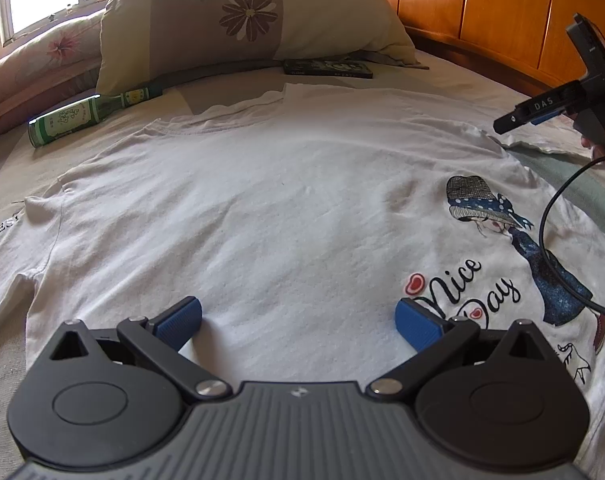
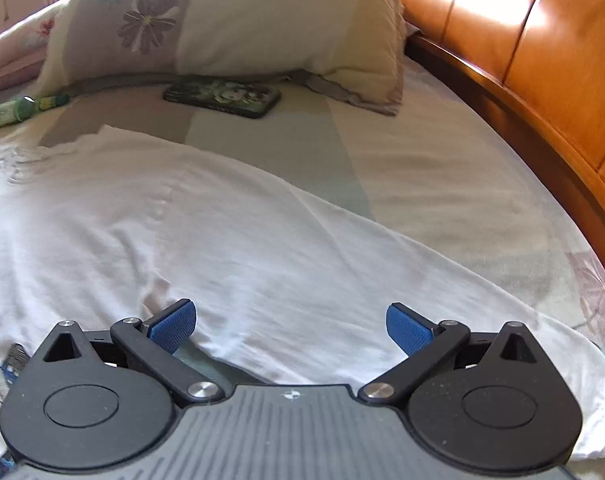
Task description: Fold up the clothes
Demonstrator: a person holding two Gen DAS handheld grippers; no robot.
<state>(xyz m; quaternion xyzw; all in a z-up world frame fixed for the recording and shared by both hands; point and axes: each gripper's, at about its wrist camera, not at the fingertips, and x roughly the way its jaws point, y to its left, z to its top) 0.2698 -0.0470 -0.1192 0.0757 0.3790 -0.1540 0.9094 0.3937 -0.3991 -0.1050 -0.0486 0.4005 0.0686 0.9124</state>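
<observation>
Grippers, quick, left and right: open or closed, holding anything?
Left gripper: open, holding nothing, over the shirt.
Right gripper: open, holding nothing, over the shirt's edge.

The shirt (image 1: 242, 208) is white, printed at right with a girl in blue and black "Nice Day" lettering with red hearts. The far pillow (image 1: 238, 12) is cream and taupe with brown flowers. The bottle (image 1: 82, 118) is green, the headboard (image 1: 502, 12) orange wood, the gripper pads (image 1: 182, 318) blue.
</observation>
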